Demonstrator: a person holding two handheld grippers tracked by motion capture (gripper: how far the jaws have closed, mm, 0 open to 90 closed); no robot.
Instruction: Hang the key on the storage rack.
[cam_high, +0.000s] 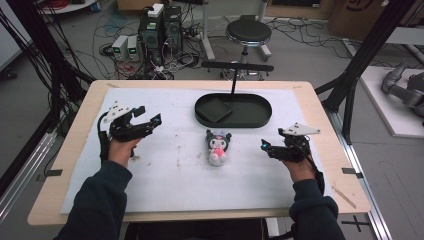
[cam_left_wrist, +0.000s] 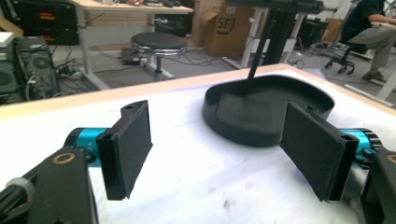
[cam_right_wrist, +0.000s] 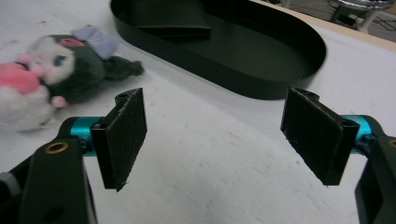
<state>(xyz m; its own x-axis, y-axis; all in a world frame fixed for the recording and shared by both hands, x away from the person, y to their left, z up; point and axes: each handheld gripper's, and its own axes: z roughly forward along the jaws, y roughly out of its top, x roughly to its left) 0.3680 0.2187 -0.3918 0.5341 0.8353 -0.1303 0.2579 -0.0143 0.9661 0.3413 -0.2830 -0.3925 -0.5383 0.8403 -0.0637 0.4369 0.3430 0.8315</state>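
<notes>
Forearms in dark sleeves come up from the bottom of the high view, each hand holding 1 gripper over a white mat (cam_high: 165, 185) on the table (cam_high: 75, 125); the left gripper (cam_high: 150, 120) hangs over the mat's left side with its jaws apart and nothing between them; the right gripper (cam_high: 265, 146) sits over the right side, pointing inward, and its jaw state is hard to read from here; between them, nearer the right one, a plush doll (cam_high: 218, 146) lies on the mat, touched by neither; just beyond it stands a black oval tray (cam_high: 255, 116) with a dark flat square (cam_high: 214, 109) in its left end and a thin post rising at its back edge; past the table are a round stool (cam_high: 248, 33) and computer cases on the floor. Left gripper view: 2 black pads (cam_left_wrist: 130, 144) stand wide apart over bare mat, and the tray (cam_left_wrist: 261, 133) lies ahead, slightly right. Right gripper view: the pads (cam_right_wrist: 123, 133) are likewise spread with nothing held; the doll (cam_right_wrist: 56, 77) lies ahead and to the left, outside the gap, with the tray (cam_right_wrist: 280, 74) behind it. Judged from this, the work has barely begun; the doll is not yet grasped, and the likely reach, grip and carry to the tray all remain.
</notes>
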